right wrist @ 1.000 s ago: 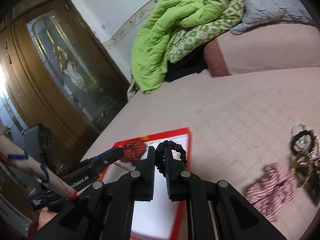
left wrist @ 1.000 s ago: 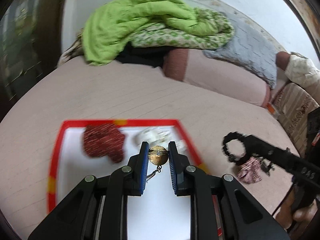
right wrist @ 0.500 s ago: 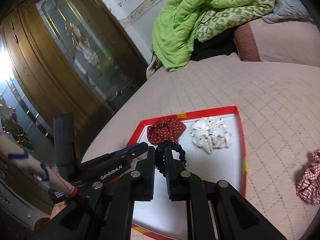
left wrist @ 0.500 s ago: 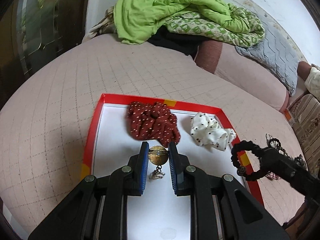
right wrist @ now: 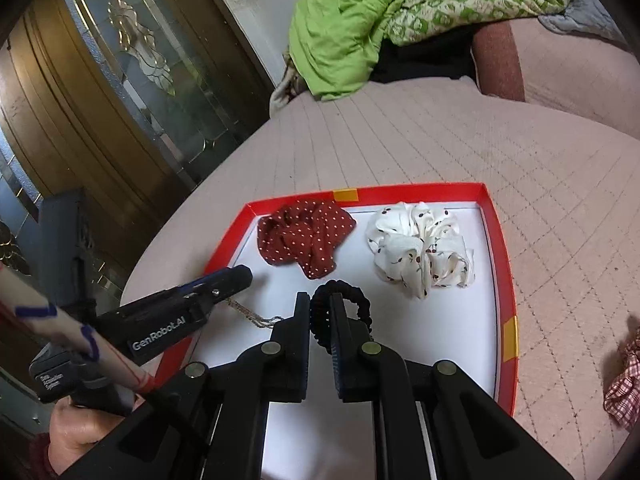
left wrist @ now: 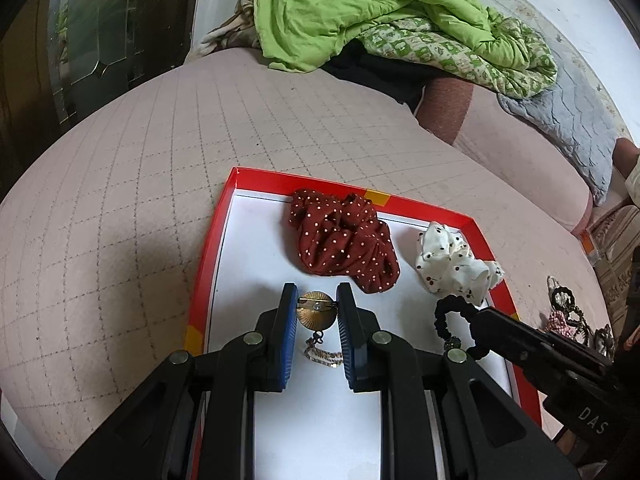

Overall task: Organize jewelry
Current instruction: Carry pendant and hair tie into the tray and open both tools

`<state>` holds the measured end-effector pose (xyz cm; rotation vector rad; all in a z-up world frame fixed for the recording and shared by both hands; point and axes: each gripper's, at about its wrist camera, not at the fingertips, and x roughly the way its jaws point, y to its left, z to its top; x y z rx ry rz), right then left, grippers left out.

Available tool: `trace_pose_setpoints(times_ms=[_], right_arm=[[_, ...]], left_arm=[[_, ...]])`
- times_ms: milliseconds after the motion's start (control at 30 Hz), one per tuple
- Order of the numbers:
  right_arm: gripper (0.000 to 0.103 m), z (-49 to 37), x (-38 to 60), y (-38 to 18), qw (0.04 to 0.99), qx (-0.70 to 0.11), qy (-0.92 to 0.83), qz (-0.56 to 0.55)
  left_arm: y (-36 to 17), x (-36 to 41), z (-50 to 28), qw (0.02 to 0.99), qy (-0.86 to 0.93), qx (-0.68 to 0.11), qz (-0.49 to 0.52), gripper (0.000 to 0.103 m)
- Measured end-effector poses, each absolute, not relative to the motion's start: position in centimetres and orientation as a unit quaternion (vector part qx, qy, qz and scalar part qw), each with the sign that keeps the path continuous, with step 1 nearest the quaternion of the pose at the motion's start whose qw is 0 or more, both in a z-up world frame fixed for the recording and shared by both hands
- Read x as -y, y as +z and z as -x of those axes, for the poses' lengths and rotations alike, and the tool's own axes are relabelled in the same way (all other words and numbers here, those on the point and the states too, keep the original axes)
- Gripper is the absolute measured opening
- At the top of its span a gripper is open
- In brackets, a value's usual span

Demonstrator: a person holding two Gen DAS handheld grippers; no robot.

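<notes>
While both tongs hang low over the red-rimmed tray (left wrist: 208, 248), each one carries a piece, so I judge that the two pieces are about to be laid down on the white floor of the tray. The left tongs (left wrist: 318, 306) are clenched on a round gold brooch (left wrist: 316, 315), held by its two sides so that its back, with the pin bar, faces the camera; a thin chain (left wrist: 322, 354) hangs from it and seems to reach the tray floor. The right tongs (right wrist: 320, 312) are clenched on a black hair tie (right wrist: 344, 300), pinched at one side so that the loop stands out in front.

A dark red dotted scrunchie (left wrist: 344, 240) lies at the far edge of the tray, near the middle, and a white scrunchie with cherries (right wrist: 420, 252) lies toward the far right corner. The free white space is at the near side, which probably explains where the tongs are held. The tray rests on a bed (left wrist: 120, 200) with a pink quilted cover.

On the bed beyond the right edge of the tray, a checked red scrunchie (right wrist: 624, 384) is cut off by the frame. Further small jewelry (left wrist: 568, 308) lies there, but it is too small and distorted to name. The near edge of the tray is hidden under the tongs.
</notes>
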<state>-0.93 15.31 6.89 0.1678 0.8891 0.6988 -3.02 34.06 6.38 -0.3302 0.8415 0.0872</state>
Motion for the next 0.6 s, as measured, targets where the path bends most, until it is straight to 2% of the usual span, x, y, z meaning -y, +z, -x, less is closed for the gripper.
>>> trace_pose_setpoints(times_ms=[600], right_arm=[[0.011,-1.2,-16.6,5.2,0.823,-0.466,0.311,-0.09]], left_arm=[[6.2,-34.1,2.4,0.896,0.042,-0.412,0.162,0.019]])
